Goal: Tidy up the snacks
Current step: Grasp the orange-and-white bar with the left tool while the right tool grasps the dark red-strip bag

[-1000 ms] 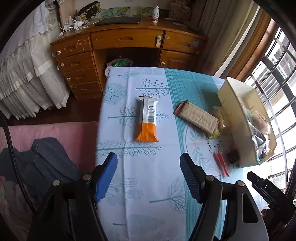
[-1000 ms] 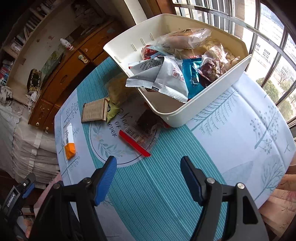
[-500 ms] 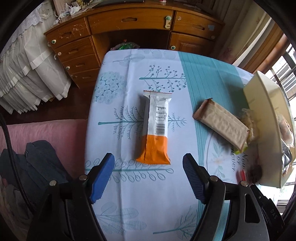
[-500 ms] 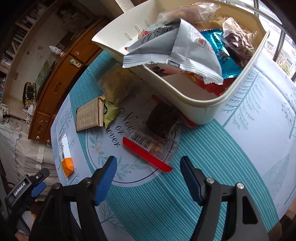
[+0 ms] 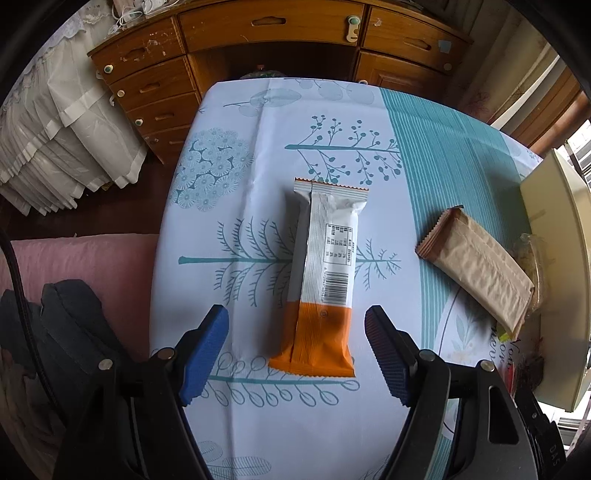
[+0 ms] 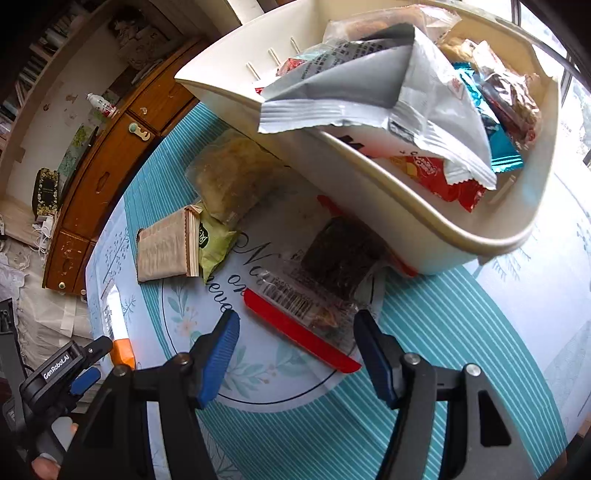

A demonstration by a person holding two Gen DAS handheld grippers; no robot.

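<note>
A white-and-orange snack bar [image 5: 325,273] lies flat on the tablecloth. My left gripper [image 5: 295,332] hangs open just above it, its blue fingers on either side of the orange end without touching. In the right wrist view a clear packet with a red edge and a dark cake [image 6: 306,306] lies against the cream basket [image 6: 480,240], which holds several snack packets. My right gripper [image 6: 297,325] points down at the packet's near end. Its jaws are closing, the packet is between them, and the pads are not on it.
A brown paper-wrapped bar [image 5: 476,266] lies right of the orange bar, over a green packet [image 6: 216,240] and beside a clear bag of yellowish snack [image 6: 232,177]. A wooden desk [image 5: 273,26] stands past the table's far edge. Pink bedding with dark clothes [image 5: 74,266] lies left.
Both grippers have come down toward the table. The left now straddles the orange end of the bar. The right has closed in on the red-edged packet, its jaws a little narrower.
</note>
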